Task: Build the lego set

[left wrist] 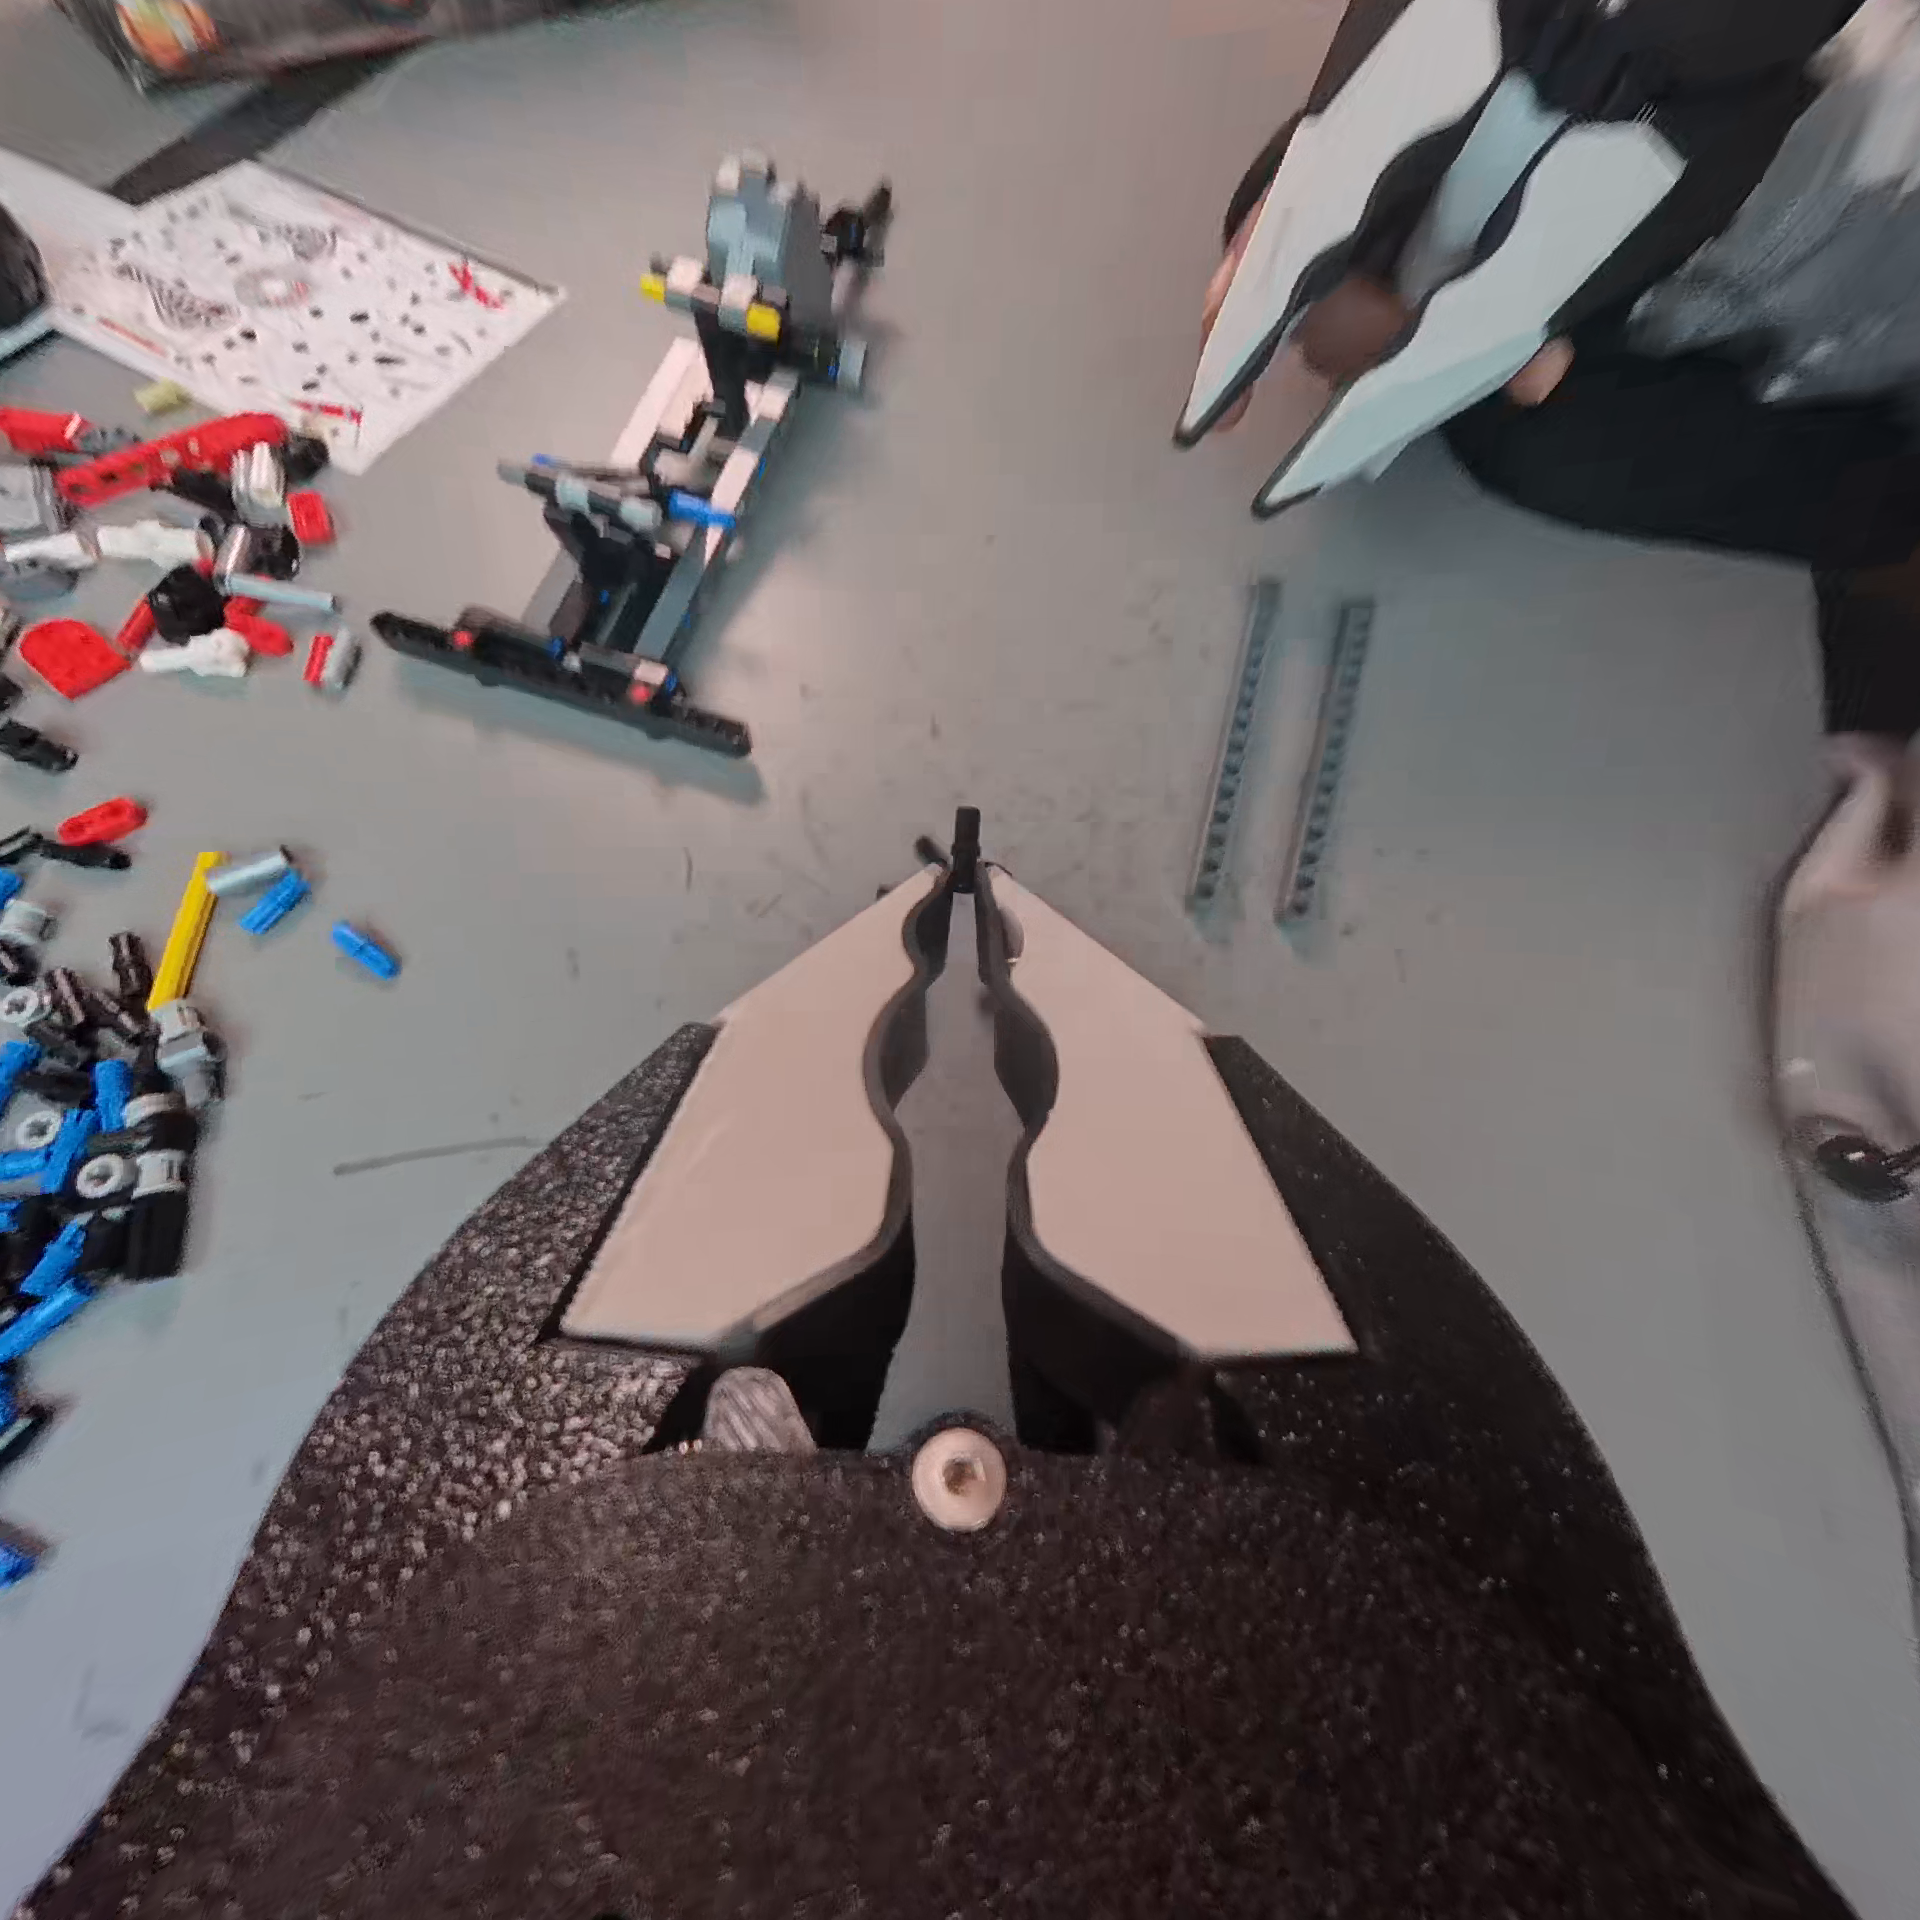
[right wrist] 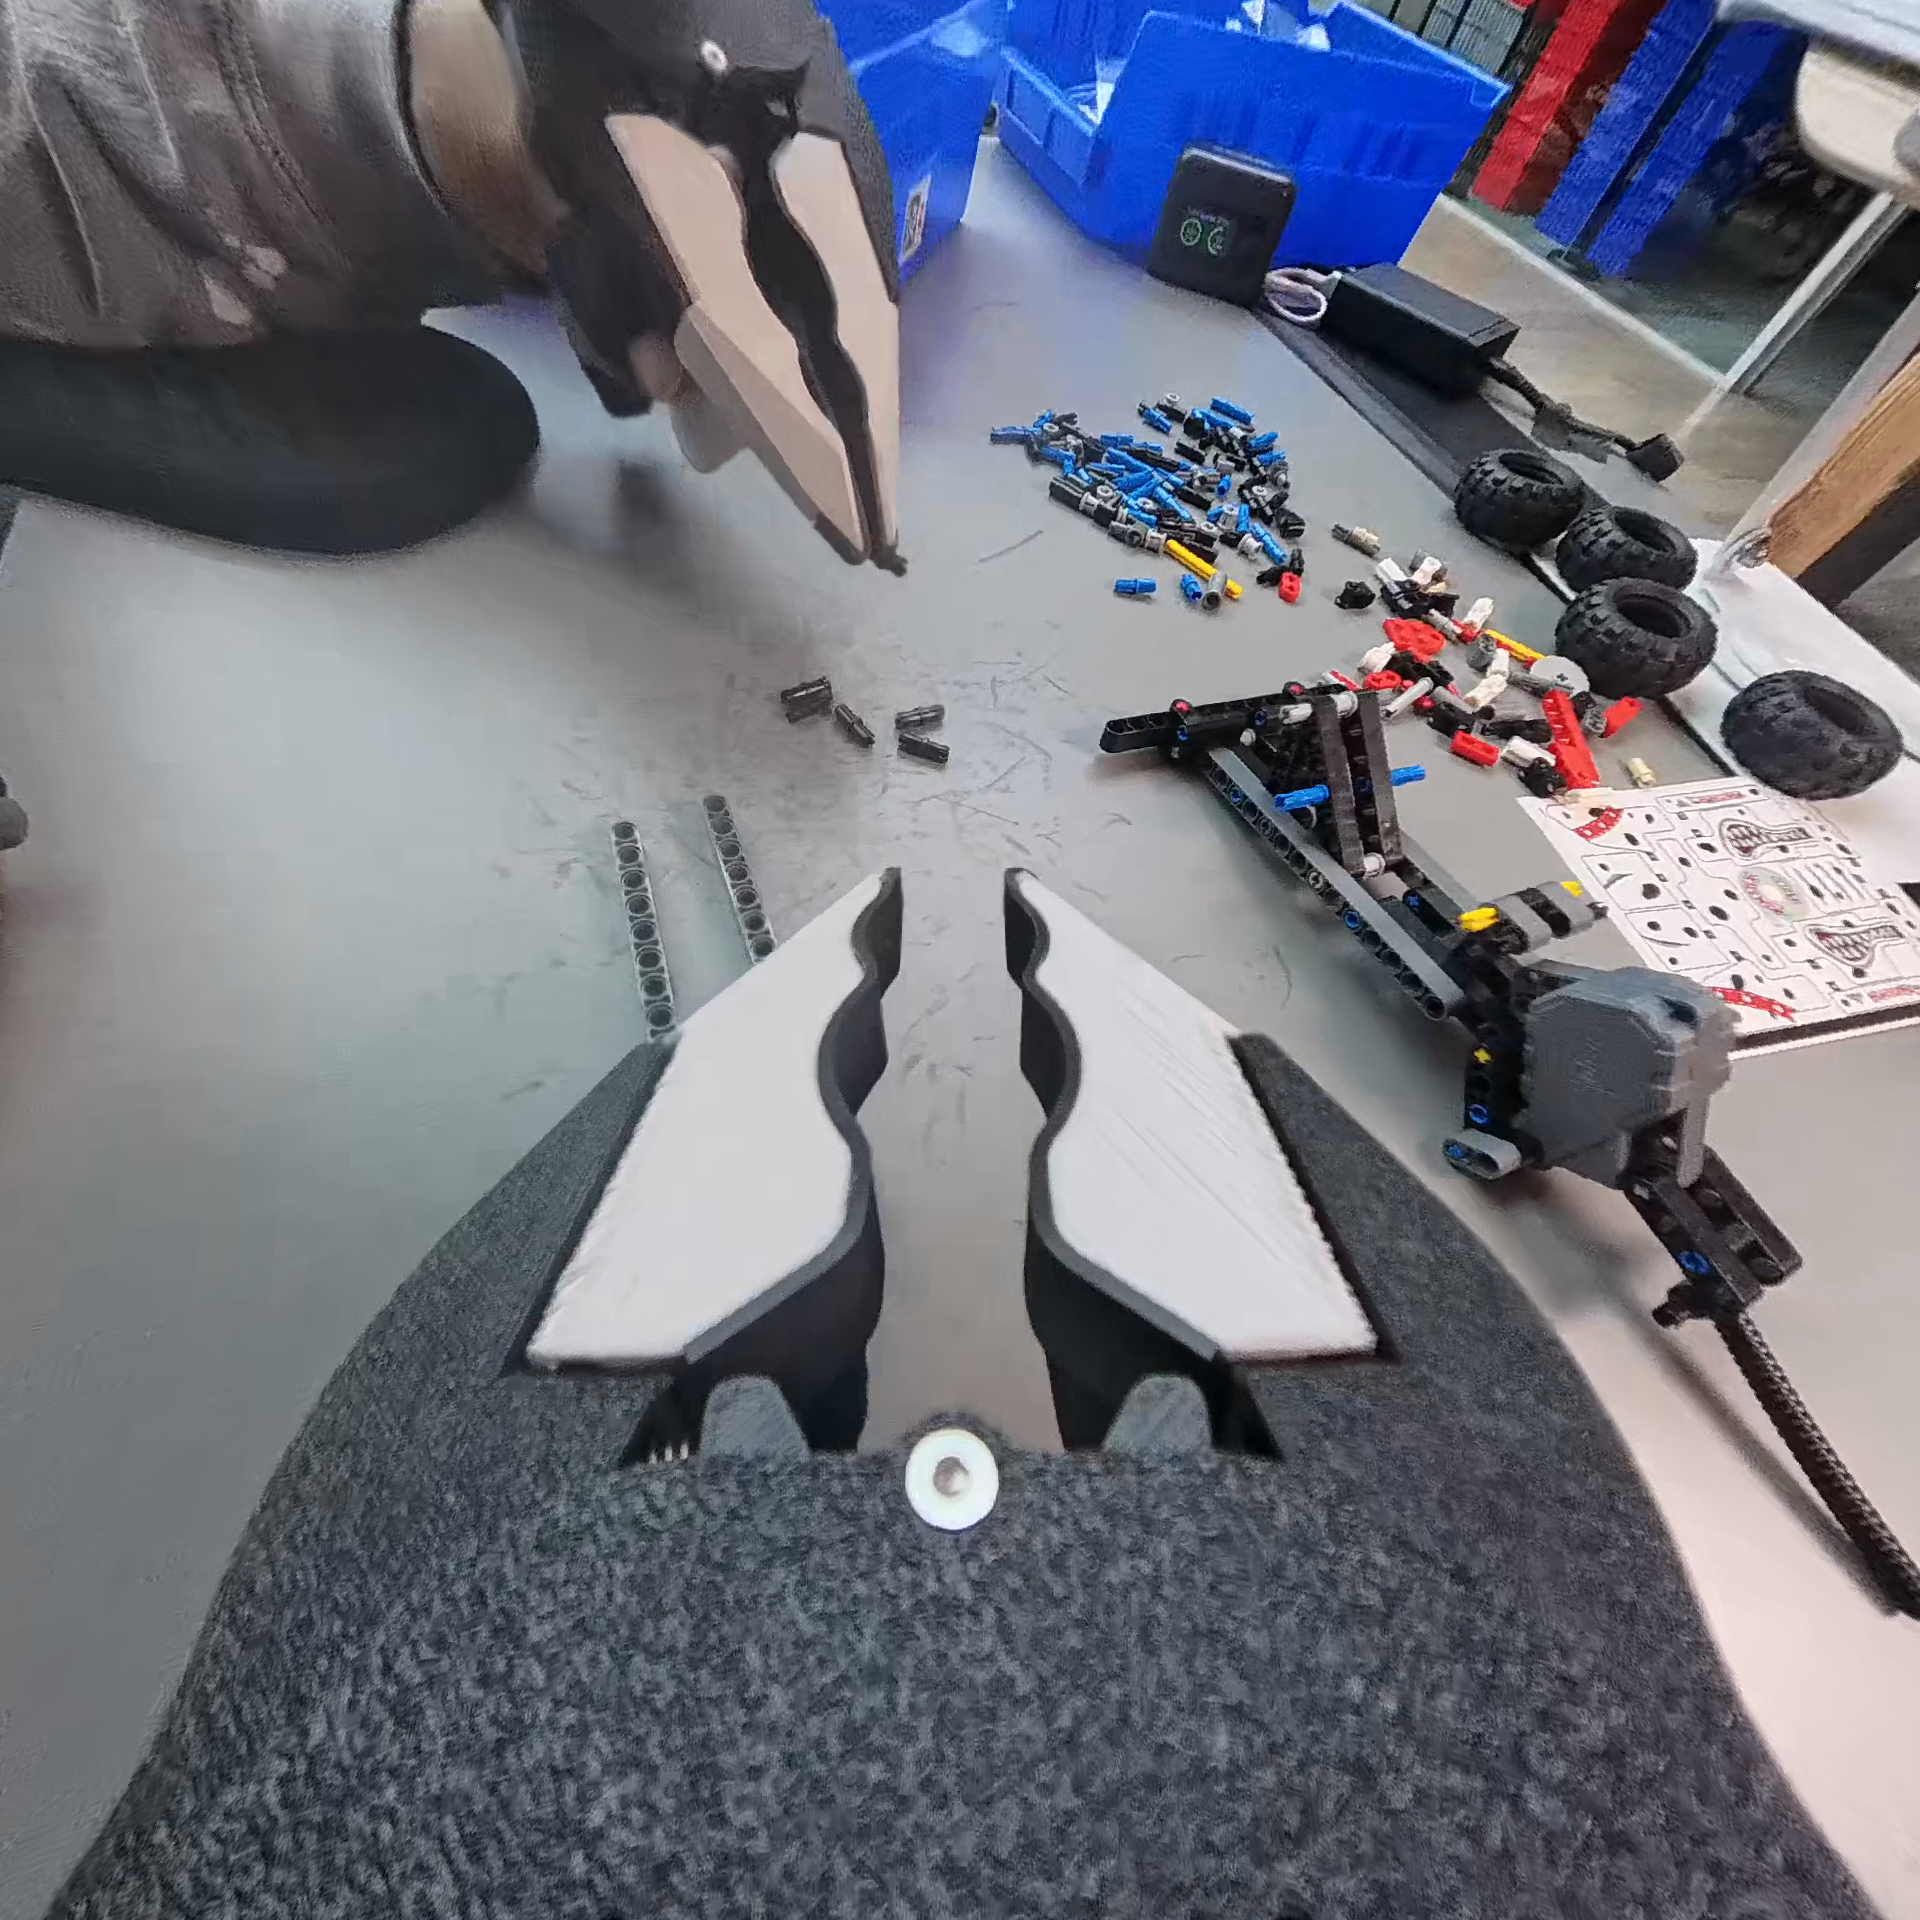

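At the far edge of the scuffed grey table top [right wrist: 312, 831], blue plastic storage bins [right wrist: 1247, 135] stand side by side. A small black device with a lit green display [right wrist: 1218, 223] leans against the front of one of them. Just beside it lies a black power brick [right wrist: 1418, 322] with a white cable coiled at one end and a black cord trailing off the other, and beyond the table's far right corner stand red and blue shelf frames [right wrist: 1621, 114], too blurred to tell more.

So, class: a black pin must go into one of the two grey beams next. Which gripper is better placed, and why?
Left. The left gripper is shut on a black pin, beside the grey beams. The right gripper is open and empty.
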The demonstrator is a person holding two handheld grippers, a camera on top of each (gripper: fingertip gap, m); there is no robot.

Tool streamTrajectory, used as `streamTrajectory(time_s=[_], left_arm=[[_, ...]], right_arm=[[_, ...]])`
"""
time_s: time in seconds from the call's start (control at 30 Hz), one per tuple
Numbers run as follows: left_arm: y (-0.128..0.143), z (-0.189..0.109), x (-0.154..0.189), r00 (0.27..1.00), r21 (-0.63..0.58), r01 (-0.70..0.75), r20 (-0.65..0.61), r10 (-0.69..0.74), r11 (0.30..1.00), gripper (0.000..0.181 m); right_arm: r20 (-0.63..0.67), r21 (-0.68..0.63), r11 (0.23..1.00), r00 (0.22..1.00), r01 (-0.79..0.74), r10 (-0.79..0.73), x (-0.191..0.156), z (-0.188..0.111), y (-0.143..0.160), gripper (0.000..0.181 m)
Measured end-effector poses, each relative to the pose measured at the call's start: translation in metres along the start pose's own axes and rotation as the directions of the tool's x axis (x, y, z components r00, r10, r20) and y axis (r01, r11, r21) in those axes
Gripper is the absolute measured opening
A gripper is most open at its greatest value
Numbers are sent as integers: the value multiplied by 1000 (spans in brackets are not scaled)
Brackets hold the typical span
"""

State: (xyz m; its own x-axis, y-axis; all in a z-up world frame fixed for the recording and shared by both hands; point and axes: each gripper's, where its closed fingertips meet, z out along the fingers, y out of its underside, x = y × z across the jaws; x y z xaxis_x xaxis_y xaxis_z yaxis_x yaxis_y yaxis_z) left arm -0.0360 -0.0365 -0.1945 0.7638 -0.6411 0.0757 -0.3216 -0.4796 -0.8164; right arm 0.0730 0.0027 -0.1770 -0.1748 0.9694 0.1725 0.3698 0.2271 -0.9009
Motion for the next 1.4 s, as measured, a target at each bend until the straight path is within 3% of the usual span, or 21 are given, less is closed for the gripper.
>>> streamTrajectory(time_s=[0.17, 0.3, 0.4, 0.6, 1.07, 1.13, 1.4], left_arm=[[-55, -10, 40, 970, 293, 160, -223, -95, 943, 5], [-73, -3, 69, 941, 358, 191, -331, -67, 914, 5], [-69, 7, 83, 939, 333, 135, -343, -13, 933, 5], [-56, 20, 97, 935, 254, 68, -354, 28, 965, 6], [-45, 25, 110, 922, 187, 7, -381, 66, 982, 6], [-43, 28, 109, 931, 179, -21, -354, 84, 984, 13], [-12, 48, 101, 962, -3, -182, -205, 178, 983, 29]], right_arm=[[-25, 175, 984, 999, -20, 24, -1, -6, -39, 19], [79, 261, 961, 994, -90, 72, -19, -5, -63, 15], [155, 251, 958, 983, -140, 103, -29, -2, -61, 15], [262, 174, 983, 965, -52, 5, -56, 1, -45, 13], [298, 114, 992, 952, 44, -76, -68, 3, -32, 4], [307, 88, 995, 950, 38, -63, -69, 2, -29, 4], [161, -70, 997, 987, 39, -28, -27, -27, -9, 4]])
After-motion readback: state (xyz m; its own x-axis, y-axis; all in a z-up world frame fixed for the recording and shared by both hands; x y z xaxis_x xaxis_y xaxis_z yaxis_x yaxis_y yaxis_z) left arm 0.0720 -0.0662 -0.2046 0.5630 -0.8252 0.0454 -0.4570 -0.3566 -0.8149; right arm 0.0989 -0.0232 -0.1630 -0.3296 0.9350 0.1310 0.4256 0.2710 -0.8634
